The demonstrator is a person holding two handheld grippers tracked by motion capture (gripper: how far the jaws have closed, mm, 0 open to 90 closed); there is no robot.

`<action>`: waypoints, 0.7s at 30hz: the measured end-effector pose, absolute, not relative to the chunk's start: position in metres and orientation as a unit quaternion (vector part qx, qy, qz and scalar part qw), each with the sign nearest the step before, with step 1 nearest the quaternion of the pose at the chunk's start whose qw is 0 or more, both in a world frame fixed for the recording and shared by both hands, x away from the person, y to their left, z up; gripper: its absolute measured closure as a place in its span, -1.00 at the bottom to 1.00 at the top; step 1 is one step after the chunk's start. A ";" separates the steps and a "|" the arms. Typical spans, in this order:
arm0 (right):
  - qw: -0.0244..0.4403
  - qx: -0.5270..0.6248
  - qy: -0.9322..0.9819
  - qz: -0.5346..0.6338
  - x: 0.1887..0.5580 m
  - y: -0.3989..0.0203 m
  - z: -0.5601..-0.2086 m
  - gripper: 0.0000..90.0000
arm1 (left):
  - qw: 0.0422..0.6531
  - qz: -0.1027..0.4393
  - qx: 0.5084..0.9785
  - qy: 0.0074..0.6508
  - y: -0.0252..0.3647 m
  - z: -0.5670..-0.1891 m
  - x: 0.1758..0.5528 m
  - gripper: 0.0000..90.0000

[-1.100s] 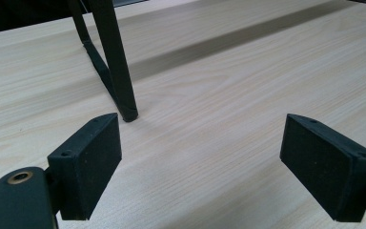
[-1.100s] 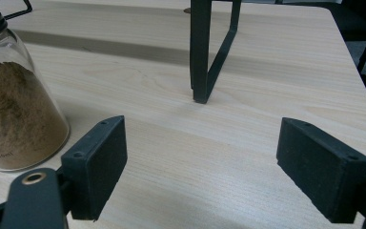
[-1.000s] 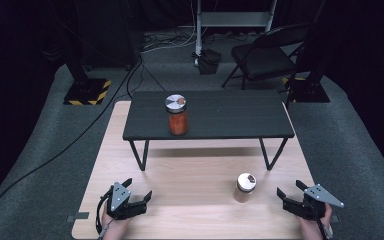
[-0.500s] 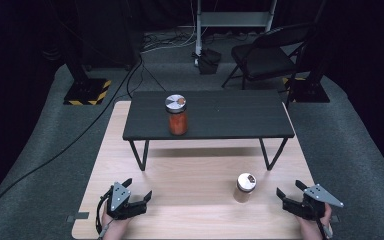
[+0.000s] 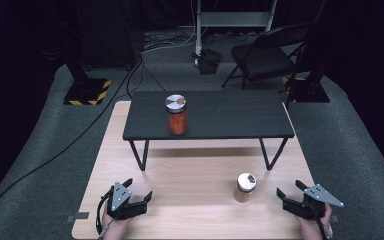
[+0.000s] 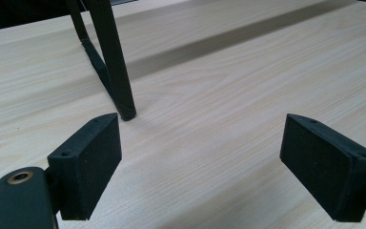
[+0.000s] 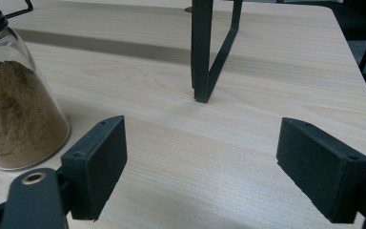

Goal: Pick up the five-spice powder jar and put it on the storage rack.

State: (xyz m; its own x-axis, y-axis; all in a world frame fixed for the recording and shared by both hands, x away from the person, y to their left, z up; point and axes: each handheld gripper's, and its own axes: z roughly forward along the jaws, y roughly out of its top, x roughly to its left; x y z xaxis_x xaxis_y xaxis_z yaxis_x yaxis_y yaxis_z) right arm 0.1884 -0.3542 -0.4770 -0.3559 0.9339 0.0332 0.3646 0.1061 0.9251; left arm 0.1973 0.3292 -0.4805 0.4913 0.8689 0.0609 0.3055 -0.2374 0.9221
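On the pale wooden bench (image 5: pixel 195 175), just in front of the low black stand (image 5: pixel 207 116), a small jar of brown powder (image 5: pixel 243 188) stands upright near the stand's front right leg (image 5: pixel 271 159). This jar is the thing nearest a gripper: the right gripper (image 5: pixel 286 193) rests on the bench to the right of the jar, close by but apart from it, jaws spread with only bare wood between them. In the right gripper view the jar (image 7: pixel 16 114) sits to the left of the left jaw, clear of it, and the stand's leg (image 7: pixel 202 52) rises straight ahead, squarely in the line the jaws point along. The left gripper (image 5: pixel 139 191) lies well to the left of the jar, near the bench's front edge, jaws likewise apart and holding nothing. In the left gripper view the stand's front left leg (image 6: pixel 112 57) comes down onto the wood just beyond its left jaw.

On the stand's top, behind the brown jar and to its left, stands a taller jar of orange-red contents (image 5: pixel 177 115) with a silver lid, upright and well apart from both grippers.

The bench is light, grained wood. Around it lies grey carpet (image 5: pixel 55 165). Beyond the stand, in the dark room, are a black folding chair (image 5: pixel 267 55), a base marked with yellow and black stripes (image 5: pixel 87 92), and cables (image 5: pixel 145 55) trailing across the floor.
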 end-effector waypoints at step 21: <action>0.302 0.472 0.684 0.468 0.188 -0.354 -0.477 -0.64 | 0.464 0.301 0.729 0.404 0.328 -0.480 0.198 -0.69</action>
State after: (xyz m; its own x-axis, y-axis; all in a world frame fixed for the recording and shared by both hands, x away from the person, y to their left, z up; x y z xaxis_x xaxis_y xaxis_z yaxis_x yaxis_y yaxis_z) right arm 0.1885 -0.3544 -0.4768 -0.3719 0.9278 0.0278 0.3621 0.1175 0.9247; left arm 0.1979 0.3281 -0.4796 0.4923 0.8681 0.0630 0.3107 -0.2429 0.9190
